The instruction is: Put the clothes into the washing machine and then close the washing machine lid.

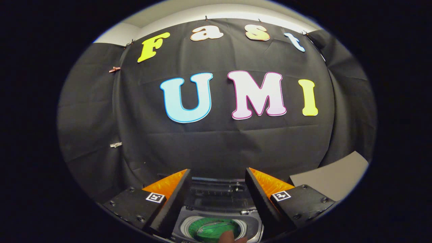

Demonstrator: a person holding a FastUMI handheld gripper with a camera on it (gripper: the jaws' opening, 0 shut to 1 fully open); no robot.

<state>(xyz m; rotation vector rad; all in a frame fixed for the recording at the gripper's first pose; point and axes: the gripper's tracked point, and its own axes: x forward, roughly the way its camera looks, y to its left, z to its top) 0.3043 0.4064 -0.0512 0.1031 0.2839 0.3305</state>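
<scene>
My gripper [217, 175] stands open, high above the washing machine [216, 202], with nothing between its fingers. Between and below the fingers I see the top of the machine: its dark control panel at the back and the round tub opening [212, 227] in front. The lid is up or out of sight, since the tub is exposed. Green cloth [209, 226] lies inside the tub. At the near rim of the tub a person's fingertip [228, 236] pokes into view.
The booth's black cloth wall [216, 141] hangs close behind the machine. A pale table or floor surface [332, 179] lies to the right of the right finger.
</scene>
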